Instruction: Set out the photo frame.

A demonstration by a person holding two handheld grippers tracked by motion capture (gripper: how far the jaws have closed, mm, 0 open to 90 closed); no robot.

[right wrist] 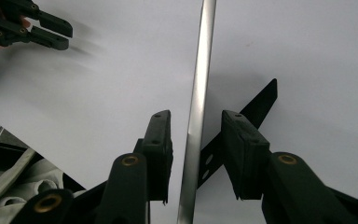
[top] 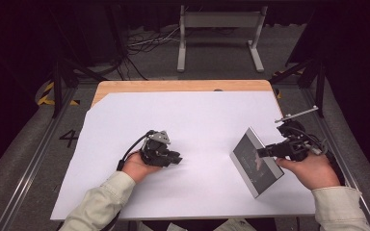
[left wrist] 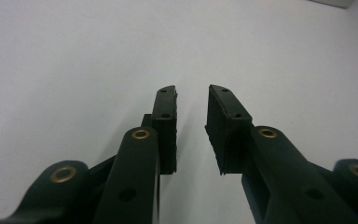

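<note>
With the right gripper (right wrist: pixel 193 126) straddling, unclamped, the thin silver-edged dark tablet (top: pixel 255 161), I must squeeze next; the left gripper (left wrist: pixel 191 100) gapes empty.

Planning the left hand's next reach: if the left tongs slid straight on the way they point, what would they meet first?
Probably nothing soon: the left tongs, open and empty, point across the bare white sheet. The picture frame lies farther that way, though depth is unclear.

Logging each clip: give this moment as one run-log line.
left tool: open, empty, on white sheet | right tool: open, astride picture frame edge | frame: tilted
</note>
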